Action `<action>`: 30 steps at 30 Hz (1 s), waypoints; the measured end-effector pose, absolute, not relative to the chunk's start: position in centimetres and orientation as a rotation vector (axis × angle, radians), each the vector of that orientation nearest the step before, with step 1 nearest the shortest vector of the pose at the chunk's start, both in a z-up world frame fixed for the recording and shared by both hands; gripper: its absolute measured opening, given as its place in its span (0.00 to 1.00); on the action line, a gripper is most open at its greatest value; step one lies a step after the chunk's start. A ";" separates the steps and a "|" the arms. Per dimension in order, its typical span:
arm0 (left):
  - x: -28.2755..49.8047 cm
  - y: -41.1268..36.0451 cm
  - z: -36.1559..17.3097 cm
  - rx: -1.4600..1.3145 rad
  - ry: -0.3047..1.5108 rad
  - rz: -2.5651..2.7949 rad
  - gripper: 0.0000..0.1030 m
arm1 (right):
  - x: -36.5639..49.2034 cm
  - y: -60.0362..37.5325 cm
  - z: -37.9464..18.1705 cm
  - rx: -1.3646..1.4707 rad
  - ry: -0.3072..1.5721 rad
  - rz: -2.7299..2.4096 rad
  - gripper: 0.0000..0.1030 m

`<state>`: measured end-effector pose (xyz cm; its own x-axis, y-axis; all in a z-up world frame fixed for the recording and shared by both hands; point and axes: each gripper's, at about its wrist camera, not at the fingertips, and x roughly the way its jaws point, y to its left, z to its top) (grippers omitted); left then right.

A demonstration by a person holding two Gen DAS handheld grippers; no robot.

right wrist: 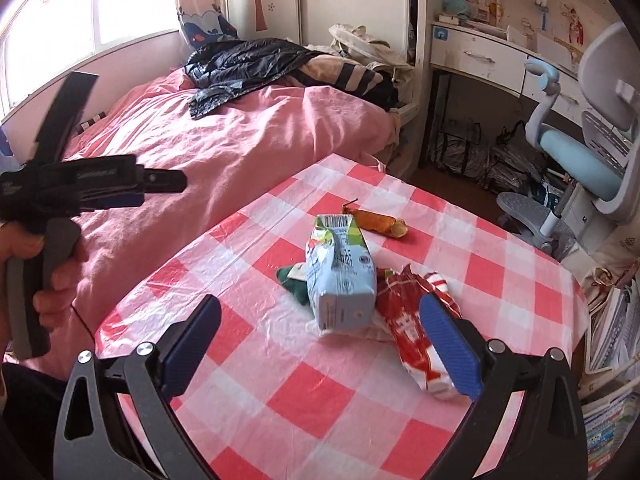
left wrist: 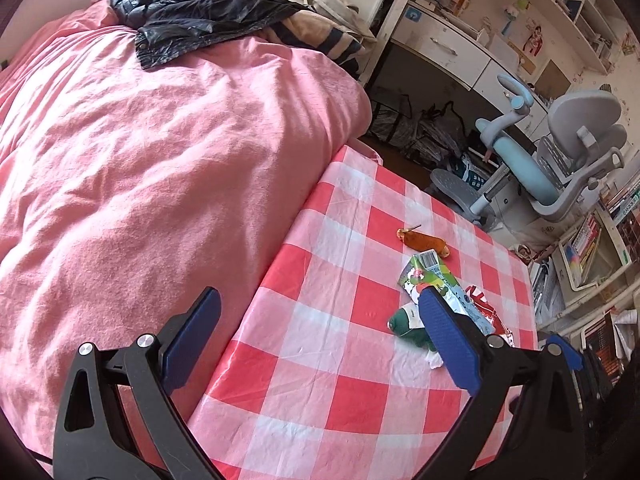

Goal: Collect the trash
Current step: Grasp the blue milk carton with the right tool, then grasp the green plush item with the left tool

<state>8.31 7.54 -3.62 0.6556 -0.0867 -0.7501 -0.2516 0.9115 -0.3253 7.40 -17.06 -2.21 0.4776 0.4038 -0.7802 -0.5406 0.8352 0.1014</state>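
Note:
On the red-and-white checked tablecloth (right wrist: 304, 400) lies a heap of trash. A light blue and green drink carton (right wrist: 340, 276) lies on its side, with a dark green wrapper (right wrist: 294, 278) to its left, a red-and-white snack bag (right wrist: 412, 332) to its right and an orange wrapper (right wrist: 378, 222) behind it. My right gripper (right wrist: 320, 344) is open just in front of the carton, its right pad over the red bag. My left gripper (left wrist: 320, 336) is open above the table's left part, left of the carton (left wrist: 444, 288), green wrapper (left wrist: 408, 326) and orange wrapper (left wrist: 424, 242). Both hold nothing.
A bed with a pink duvet (left wrist: 160, 152) borders the table's left edge, a black jacket (left wrist: 192, 8) on it. A grey and blue desk chair (right wrist: 580, 160) and a white desk (right wrist: 480, 56) stand beyond the table. Bookshelves (right wrist: 612, 360) are at the right. A hand (right wrist: 52, 272) holds the left gripper.

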 end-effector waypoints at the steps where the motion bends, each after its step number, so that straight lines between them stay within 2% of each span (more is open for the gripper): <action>1: 8.5 7.5 -3.6 -0.421 0.860 0.094 0.93 | 8.6 -16.3 -2.8 -0.177 0.926 0.574 0.92; 5: 8.9 7.5 -3.6 -0.412 0.867 0.090 0.93 | 12.8 -14.4 -6.3 -0.176 1.062 0.544 0.91; 7: 9.1 7.7 -3.6 -0.408 0.867 0.092 0.93 | 13.9 -14.1 -8.1 -0.163 1.130 0.543 0.63; 8: 9.2 7.7 -3.6 -0.406 0.869 0.095 0.93 | 14.1 -14.1 -8.7 -0.153 1.158 0.545 0.46; 11: 9.6 7.9 -4.0 -0.401 0.881 0.104 0.93 | 13.5 -15.3 -8.2 -0.079 1.128 0.555 0.45; 18: 12.0 4.8 -6.7 -0.302 0.968 0.028 0.93 | 7.4 -22.3 -2.5 0.038 0.999 0.541 0.45; 24: 14.0 -0.9 -8.6 -0.141 1.000 -0.098 0.92 | 0.5 -25.1 -5.4 -0.107 1.095 0.510 0.45; 30: 15.3 -4.3 -10.1 -0.031 1.019 -0.117 0.92 | 0.5 -25.4 -7.2 -0.152 1.128 0.506 0.46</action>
<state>15.28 -4.34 -10.11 0.5182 -0.1115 -0.8479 0.0829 0.9933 -0.0800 0.51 -25.42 -7.21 0.3294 0.3100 -0.8918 -0.4601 0.8775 0.1351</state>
